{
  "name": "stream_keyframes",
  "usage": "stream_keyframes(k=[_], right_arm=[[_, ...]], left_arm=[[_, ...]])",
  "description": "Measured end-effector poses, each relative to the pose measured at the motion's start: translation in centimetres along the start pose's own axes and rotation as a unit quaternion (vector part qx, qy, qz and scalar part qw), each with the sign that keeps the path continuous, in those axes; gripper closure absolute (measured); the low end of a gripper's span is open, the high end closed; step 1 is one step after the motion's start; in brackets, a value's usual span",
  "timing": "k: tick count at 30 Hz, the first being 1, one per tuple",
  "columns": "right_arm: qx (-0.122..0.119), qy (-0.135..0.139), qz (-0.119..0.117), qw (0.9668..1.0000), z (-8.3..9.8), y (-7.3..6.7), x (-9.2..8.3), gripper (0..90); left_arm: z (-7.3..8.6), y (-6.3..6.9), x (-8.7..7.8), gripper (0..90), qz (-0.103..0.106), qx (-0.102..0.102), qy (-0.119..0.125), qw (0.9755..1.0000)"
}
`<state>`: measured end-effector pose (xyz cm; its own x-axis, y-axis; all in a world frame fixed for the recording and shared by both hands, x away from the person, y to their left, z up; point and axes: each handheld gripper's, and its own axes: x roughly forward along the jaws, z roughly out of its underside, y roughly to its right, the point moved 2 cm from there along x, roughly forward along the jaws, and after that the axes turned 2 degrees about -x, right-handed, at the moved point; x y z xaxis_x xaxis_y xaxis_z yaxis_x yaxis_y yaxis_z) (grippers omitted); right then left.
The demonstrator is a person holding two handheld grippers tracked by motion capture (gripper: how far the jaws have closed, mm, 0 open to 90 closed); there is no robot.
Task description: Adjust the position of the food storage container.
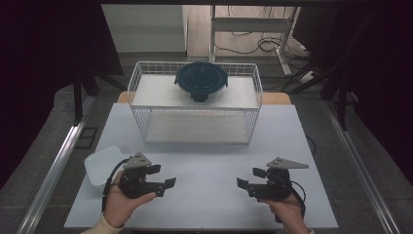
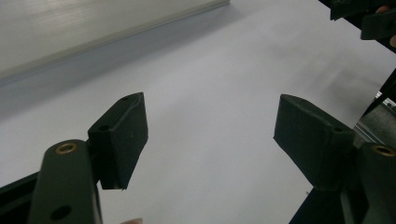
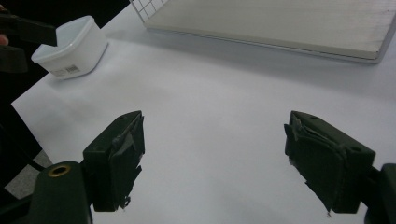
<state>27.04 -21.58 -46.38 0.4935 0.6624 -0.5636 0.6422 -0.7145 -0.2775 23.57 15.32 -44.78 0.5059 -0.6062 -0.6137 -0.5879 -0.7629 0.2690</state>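
Container (image 1: 201, 81) on wire rack (image 1: 195, 105), far beyond both claws; left claw (image 1: 163, 176) apart | right claw (image 1: 251, 178) apart

Dim room, pale tabletop (image 1: 204, 195) lit from above

Grey floor (image 1: 44, 146) on both sides, metal rails (image 1: 58, 165) along it; dark curtains (image 1: 48, 48) left and right; far off, a white desk frame (image 1: 253, 24) and loose cables (image 1: 272, 46).

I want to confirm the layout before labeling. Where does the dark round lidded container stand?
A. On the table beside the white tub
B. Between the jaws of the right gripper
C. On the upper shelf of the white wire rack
C: the dark round lidded container sits on the top shelf of the white wire rack, far from both grippers.
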Motion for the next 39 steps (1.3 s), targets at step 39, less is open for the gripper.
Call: stream_keyframes(k=[39], right_arm=[[0.009, -0.02, -0.012, 0.9997, 0.5, 0.3, 0.6, 19.4]], left_arm=[[1.1, -19.4, -6.8, 39.2, -0.198, -0.1, -0.006, 0.975]])
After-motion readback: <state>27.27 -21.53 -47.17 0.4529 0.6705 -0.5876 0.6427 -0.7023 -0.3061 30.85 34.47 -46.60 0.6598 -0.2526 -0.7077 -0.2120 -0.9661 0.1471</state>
